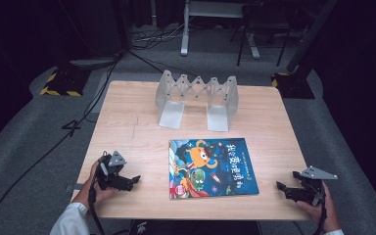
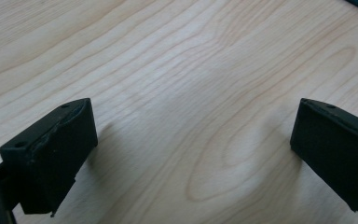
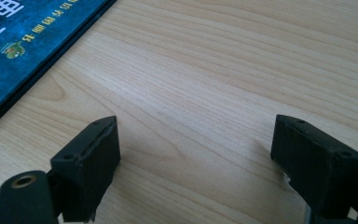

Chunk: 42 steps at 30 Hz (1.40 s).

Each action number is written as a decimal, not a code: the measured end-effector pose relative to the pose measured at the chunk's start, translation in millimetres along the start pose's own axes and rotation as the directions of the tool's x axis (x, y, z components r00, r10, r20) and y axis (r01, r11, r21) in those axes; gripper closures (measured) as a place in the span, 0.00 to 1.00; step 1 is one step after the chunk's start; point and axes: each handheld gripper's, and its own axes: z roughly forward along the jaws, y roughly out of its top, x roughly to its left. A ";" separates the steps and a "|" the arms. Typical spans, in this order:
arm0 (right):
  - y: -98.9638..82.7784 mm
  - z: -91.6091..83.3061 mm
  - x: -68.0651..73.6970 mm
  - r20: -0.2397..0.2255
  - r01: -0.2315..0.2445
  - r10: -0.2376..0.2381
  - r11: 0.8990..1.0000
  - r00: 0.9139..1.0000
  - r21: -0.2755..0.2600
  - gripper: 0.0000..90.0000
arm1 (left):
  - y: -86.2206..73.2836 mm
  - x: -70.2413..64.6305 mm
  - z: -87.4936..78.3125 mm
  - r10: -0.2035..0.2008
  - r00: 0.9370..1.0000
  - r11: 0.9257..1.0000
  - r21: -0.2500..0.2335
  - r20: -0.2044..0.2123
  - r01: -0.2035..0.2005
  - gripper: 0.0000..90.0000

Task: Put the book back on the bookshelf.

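The book [image 1: 212, 167] lies flat near the front edge of the worktop [image 1: 127, 122], between the two claws and touching neither. The left claw [image 1: 136, 180] and right claw [image 1: 280, 186] rest near the front corners, both released, with bare wood between the jaws. A folding rack [image 1: 197, 98] stands at the far edge, well apart from the book.

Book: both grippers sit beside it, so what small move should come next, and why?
Probably slide the right gripper in to the book. The book lies flat on the table, untouched; both grippers are open, and the left gripper sits farther off.
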 end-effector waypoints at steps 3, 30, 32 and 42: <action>0.0 0.0 -0.1 -0.004 0.005 -0.005 1.000 1.000 0.001 0.18 | 1.4 -4.2 1.2 0.029 0.999 1.000 0.003 0.025 -0.029 0.01; 63.7 31.8 41.9 -0.140 0.148 -0.152 0.988 0.978 -0.040 0.33 | 25.2 -31.6 22.0 0.131 0.984 0.991 -0.021 0.117 -0.129 0.07; 70.1 40.2 45.9 -0.163 0.142 -0.147 0.989 0.976 -0.039 0.42 | 27.5 -33.3 23.9 0.134 0.984 0.991 -0.021 0.118 -0.133 0.07; 86.2 78.5 54.9 -0.270 0.076 -0.073 0.997 0.960 0.002 0.37 | 33.5 -50.2 29.6 0.151 0.980 0.989 -0.024 0.133 -0.149 0.07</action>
